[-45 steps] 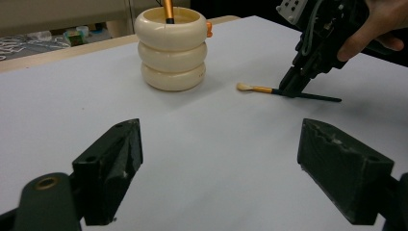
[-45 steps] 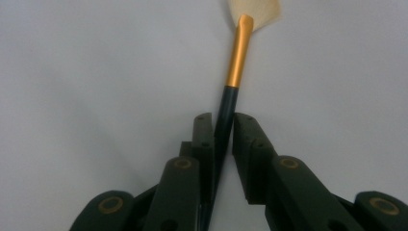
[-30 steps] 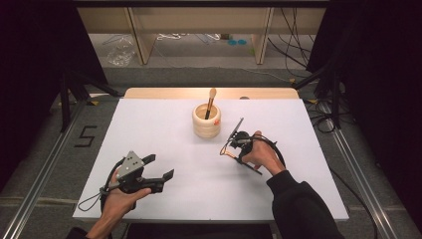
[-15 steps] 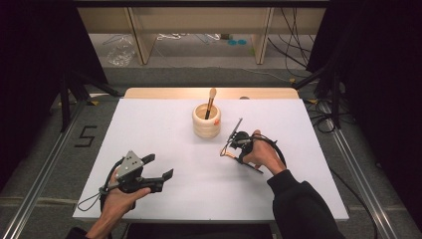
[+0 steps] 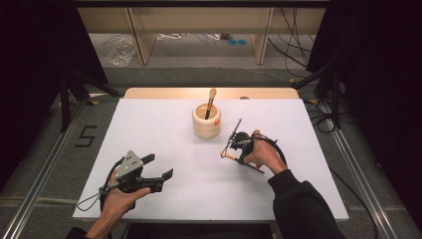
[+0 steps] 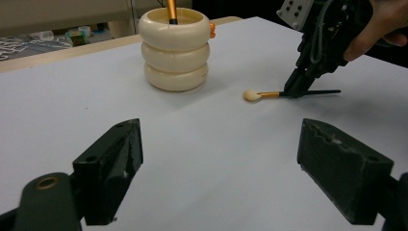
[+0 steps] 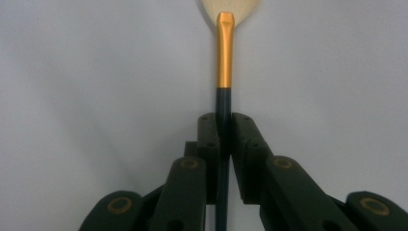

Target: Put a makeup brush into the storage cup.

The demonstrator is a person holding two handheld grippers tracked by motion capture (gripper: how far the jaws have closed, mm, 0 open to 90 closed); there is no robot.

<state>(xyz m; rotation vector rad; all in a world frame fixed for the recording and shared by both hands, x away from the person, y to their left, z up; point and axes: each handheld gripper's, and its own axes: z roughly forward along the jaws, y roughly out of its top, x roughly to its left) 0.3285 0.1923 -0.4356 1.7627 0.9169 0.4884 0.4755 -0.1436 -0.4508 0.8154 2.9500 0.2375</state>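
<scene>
Nothing has shifted since the earlier frames; both hands, both grippers and every object lie where they were. The right gripper (image 5: 233,149) is clamped on the dark handle of a brush (image 7: 224,53), its jaws pressed against the handle from both sides just behind the gold ferrule; the same brush (image 6: 269,95) lies low on the white desk (image 5: 164,124), to the right of the cup (image 5: 206,121) and near it but apart. The brush's long axis runs nearly level with the desk; in the left gripper view its pale round tip points left, toward the cup side, and its dark handle end sticks out past the jaws to the right. The left gripper (image 5: 160,168) is held above the near left part of the desk, jaws wide apart with nothing between them, well clear of the cup. Counts: two brushes, one held and one (image 5: 211,102) standing tilted in the cup, tip up; one cup, cream, of three stacked rings; two grippers; one desk.
</scene>
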